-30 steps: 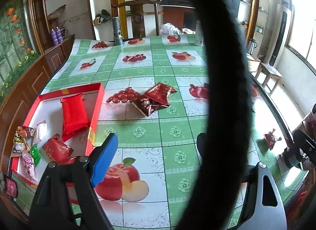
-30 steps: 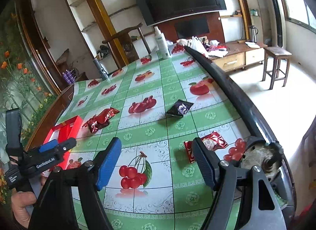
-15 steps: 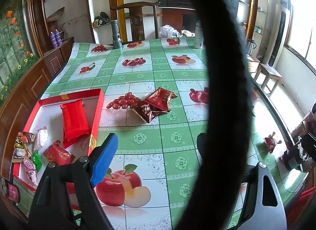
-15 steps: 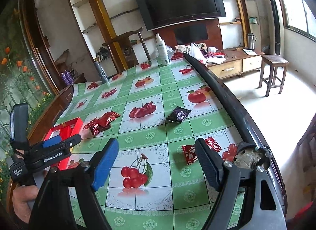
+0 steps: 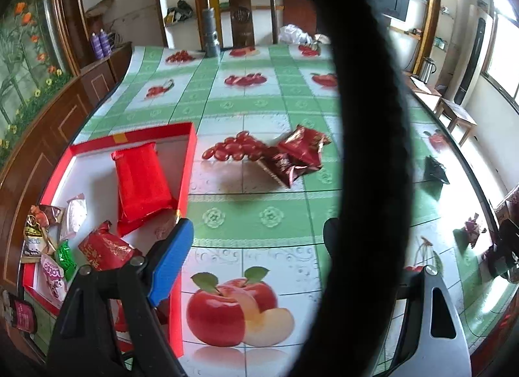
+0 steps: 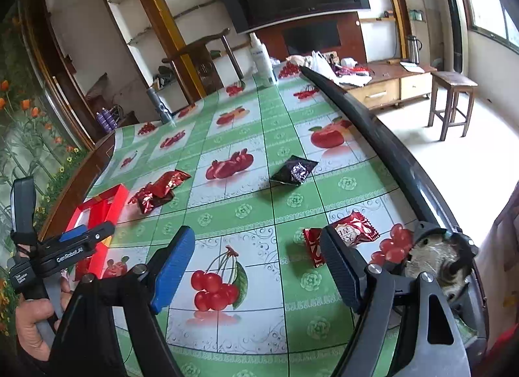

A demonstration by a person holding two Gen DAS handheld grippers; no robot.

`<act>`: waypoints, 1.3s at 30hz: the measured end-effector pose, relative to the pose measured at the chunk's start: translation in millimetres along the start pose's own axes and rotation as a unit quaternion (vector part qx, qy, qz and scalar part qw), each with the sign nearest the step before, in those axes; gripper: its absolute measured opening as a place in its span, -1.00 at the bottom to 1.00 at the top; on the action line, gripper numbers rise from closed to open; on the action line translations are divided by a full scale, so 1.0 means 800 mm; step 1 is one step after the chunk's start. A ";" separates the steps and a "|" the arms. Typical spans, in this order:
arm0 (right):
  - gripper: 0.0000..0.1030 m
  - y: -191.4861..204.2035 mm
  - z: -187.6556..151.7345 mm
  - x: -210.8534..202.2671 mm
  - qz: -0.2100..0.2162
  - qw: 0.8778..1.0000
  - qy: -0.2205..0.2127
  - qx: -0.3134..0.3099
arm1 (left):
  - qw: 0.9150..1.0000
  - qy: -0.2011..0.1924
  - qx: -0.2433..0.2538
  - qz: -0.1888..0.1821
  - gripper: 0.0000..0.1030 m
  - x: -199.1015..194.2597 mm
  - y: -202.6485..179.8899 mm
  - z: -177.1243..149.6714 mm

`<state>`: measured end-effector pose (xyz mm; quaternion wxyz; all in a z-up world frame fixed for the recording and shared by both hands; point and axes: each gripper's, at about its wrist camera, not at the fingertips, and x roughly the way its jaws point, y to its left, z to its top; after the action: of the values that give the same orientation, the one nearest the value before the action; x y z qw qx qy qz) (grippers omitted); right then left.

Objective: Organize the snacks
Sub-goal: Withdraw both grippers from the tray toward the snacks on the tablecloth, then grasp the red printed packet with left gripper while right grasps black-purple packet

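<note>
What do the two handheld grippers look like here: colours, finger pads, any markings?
Both are black frames with bolted pivots. The right gripper has one blue pad and one black ribbed pad. The left gripper shows a blue pad; a black band across the lens hides most of its other finger. From the right wrist view, its side reads "GenRobot.AI" in white, above a grey handle held in a bare hand.

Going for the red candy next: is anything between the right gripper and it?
Nothing visible. The right gripper is open above bare tablecloth, and the red candy lies just past its right finger, nothing on top of it.
</note>
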<state>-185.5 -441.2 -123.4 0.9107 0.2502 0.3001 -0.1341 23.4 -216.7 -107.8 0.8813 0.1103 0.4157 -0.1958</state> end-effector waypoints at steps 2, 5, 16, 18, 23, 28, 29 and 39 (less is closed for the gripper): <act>0.55 -0.001 0.002 0.008 0.000 1.000 0.006 0.004 | 1.000 0.006 0.004 0.002 0.60 0.005 0.000 0.002; 0.55 0.000 0.007 0.017 0.002 1.000 0.013 0.008 | 1.000 0.007 0.012 0.005 0.61 0.010 -0.003 0.006; 0.55 0.003 0.031 0.059 0.004 0.999 0.033 0.032 | 0.999 0.023 -0.036 -0.007 0.61 0.042 -0.001 0.035; 0.55 0.000 0.034 0.066 -0.002 0.999 0.036 0.039 | 0.999 0.021 -0.039 -0.011 0.61 0.048 -0.002 0.045; 0.55 -0.010 0.047 0.086 -0.015 0.998 0.042 0.052 | 1.000 0.018 0.009 -0.016 0.60 0.062 -0.024 0.073; 0.55 -0.015 0.059 0.111 -0.041 0.996 0.060 0.053 | 0.997 0.026 0.070 -0.014 0.60 0.091 -0.053 0.098; 0.55 -0.016 0.061 0.119 -0.050 0.995 0.066 0.054 | 0.996 0.030 0.079 -0.012 0.61 0.097 -0.058 0.101; 0.55 -0.011 0.070 0.161 -0.133 0.986 0.095 0.016 | 0.988 0.054 0.145 0.008 0.61 0.150 -0.085 0.106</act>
<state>-61.1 -490.8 -166.6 0.8482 0.2343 0.4134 -0.2342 121.4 -338.7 -149.4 0.8340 0.2504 0.4289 -0.2403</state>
